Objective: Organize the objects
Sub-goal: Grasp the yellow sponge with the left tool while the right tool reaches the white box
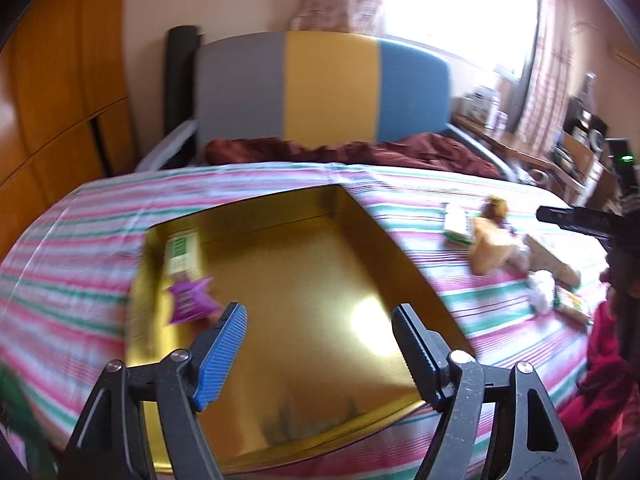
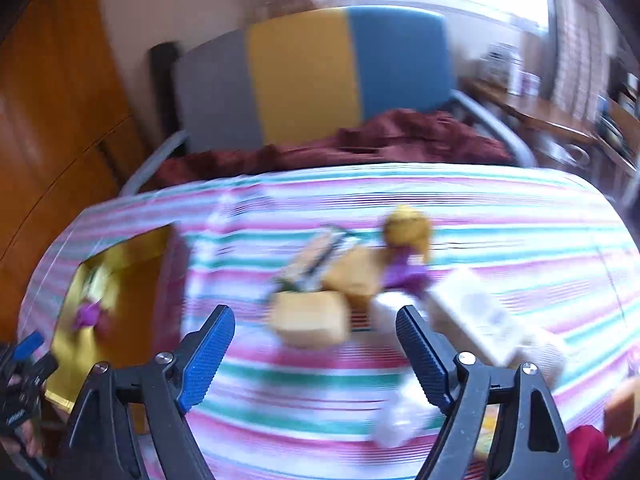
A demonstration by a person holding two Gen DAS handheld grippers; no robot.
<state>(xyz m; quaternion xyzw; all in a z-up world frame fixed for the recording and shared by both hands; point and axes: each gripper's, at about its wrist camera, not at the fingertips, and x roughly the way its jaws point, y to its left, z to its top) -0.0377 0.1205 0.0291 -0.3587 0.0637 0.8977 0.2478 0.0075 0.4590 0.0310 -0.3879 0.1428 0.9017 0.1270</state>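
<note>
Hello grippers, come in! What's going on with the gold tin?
Both grippers open, empty. Gold tin holds purple packet. Snack pile waits outside. Nothing blocking.

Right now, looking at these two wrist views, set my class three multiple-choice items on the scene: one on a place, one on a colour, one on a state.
1. Where does the purple packet lie?
A. Inside the gold tray
B. On the striped sheet beside the tray
C. On the headboard

2. What colour is the headboard's middle panel?
A. Red
B. Yellow
C. Green

3. How does the left tool stand?
A. Shut on the purple packet
B. Shut with nothing in it
C. Open with nothing between its fingers

Answers:
1 A, the packet rests on the tray's floor near its left wall, by a green and white box.
2 B, yellow sits between the grey and blue panels.
3 C, its fingers stand apart over the tray, with only the tray's floor showing between them.
</note>
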